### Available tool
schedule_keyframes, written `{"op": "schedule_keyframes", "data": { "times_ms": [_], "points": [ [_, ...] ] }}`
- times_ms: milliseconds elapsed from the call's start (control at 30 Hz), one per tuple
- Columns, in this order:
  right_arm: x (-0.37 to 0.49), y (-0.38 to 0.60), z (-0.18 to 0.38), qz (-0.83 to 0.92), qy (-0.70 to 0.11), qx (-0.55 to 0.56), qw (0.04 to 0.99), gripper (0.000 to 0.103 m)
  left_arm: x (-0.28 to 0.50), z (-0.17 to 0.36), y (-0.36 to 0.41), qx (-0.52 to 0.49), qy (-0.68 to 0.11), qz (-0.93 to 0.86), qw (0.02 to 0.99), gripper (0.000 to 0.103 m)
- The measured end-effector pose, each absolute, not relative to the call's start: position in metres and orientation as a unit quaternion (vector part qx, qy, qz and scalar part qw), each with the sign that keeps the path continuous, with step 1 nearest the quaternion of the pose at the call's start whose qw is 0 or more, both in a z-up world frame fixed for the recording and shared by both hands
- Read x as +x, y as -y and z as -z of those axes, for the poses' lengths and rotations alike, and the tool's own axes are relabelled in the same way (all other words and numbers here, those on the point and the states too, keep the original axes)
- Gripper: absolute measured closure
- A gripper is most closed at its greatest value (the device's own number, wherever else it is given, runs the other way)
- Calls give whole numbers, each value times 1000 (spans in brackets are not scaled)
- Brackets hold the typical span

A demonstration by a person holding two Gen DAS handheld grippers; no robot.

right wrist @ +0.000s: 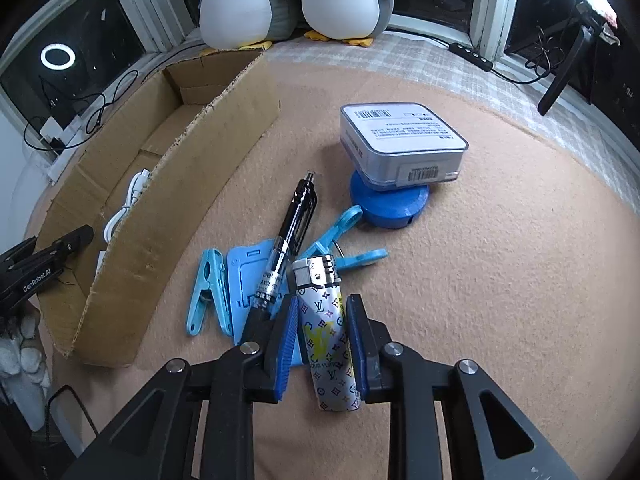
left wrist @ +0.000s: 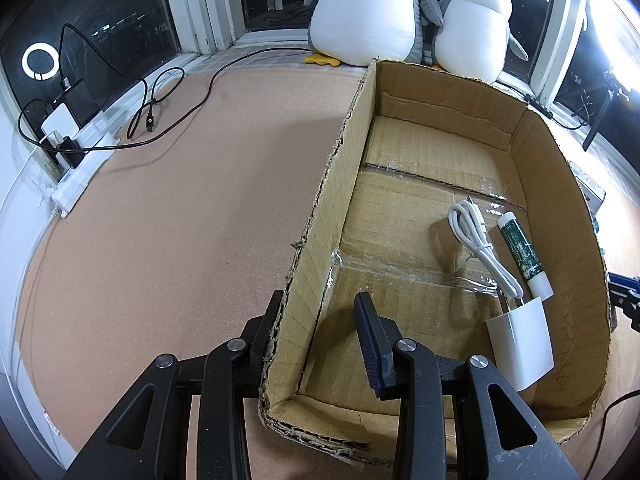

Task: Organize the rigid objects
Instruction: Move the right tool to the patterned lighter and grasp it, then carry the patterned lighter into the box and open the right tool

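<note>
My left claw is matte black plastic: two angular arms with triangular cut-outs, silver round screws at the joints, and ribbed dark-blue pads. My right claw matches, with brighter blue ribbed pads. White "GenRobot.AI" lettering marks one arm.

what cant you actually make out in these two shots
- Left wrist view: the left gripper straddles the cardboard box wall; the wall hides its outer finger.
- Left wrist view: the white charger base is behind the gripper arm.
- Right wrist view: the blue disc lies mostly under the clear case.
- Right wrist view: case label print is too small to read.
</note>
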State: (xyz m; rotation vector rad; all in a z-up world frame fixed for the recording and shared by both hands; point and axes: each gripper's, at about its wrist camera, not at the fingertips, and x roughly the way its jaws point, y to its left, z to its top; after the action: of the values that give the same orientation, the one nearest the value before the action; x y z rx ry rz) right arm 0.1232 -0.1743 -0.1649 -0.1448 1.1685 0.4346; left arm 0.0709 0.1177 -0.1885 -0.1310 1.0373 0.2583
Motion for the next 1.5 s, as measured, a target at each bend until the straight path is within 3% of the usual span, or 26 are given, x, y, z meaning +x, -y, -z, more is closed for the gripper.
{"op": "schedule_keyframes", "data": {
  "times_ms": [1033, 1500],
  "points": [
    [97, 197, 166, -169, -550, -106, 811, 82, 70, 189, -118, -65, -493, -122, 859, 66],
    [110, 161, 96, -232, -495, -41, 836, 82, 71, 191, -116, -67, -493, -122, 859, 66]
  ]
}}
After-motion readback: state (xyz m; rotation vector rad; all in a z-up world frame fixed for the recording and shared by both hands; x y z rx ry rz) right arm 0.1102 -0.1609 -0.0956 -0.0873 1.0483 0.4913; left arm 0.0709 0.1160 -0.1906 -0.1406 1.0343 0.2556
